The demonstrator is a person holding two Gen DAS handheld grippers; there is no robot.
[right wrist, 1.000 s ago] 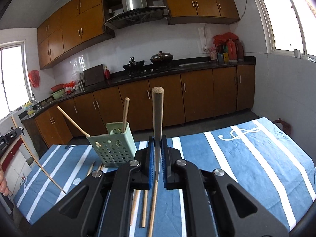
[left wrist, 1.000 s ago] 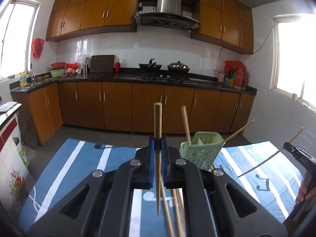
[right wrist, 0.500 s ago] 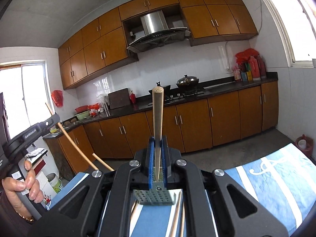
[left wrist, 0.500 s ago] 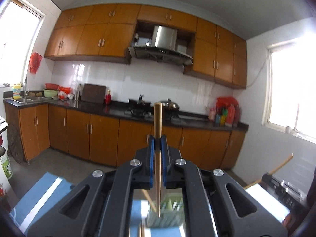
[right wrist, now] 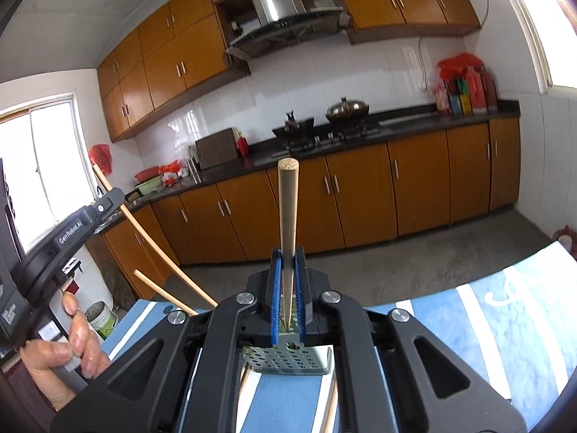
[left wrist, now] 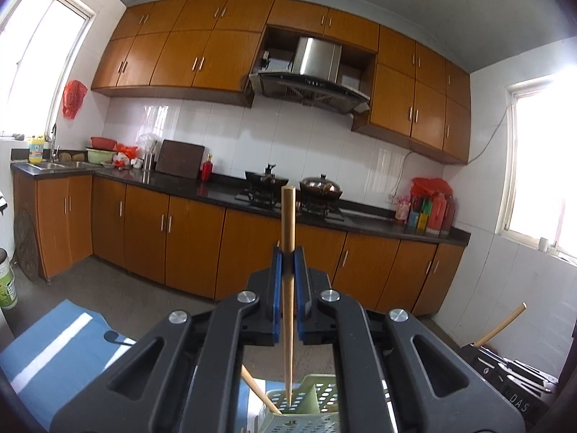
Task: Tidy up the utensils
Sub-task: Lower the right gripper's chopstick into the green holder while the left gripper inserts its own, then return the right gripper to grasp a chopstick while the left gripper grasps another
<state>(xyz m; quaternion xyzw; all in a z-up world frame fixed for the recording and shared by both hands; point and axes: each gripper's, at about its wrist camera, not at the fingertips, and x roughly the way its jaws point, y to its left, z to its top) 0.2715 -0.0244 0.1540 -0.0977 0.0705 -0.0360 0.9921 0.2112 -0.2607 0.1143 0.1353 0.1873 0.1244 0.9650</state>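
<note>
Two chopsticks in play, one per gripper. Left gripper (left wrist: 285, 263): jaws clamped on a chopstick (left wrist: 287, 288), long axis near vertical, thin tip pointing down into the green basket (left wrist: 306, 402), which sits directly below and ahead of the jaws. Tip looks just at or inside the rim; I can't tell the depth. Right gripper (right wrist: 287, 265): jaws likewise pinched on its own chopstick (right wrist: 287, 223), upright, tip also over the same basket (right wrist: 286, 361).

Basket stands on the blue-striped cloth (right wrist: 505, 324) covering the worktop. One stick (left wrist: 259, 393) already leans inside it, slanting toward the left. More sticks (right wrist: 244, 382) lie flat on the cloth beside the basket on the near side.

Judgement: both are lined up for a straight drop. Main risk is both tips crowding one compartment, or hitting the leaning stick.
</note>
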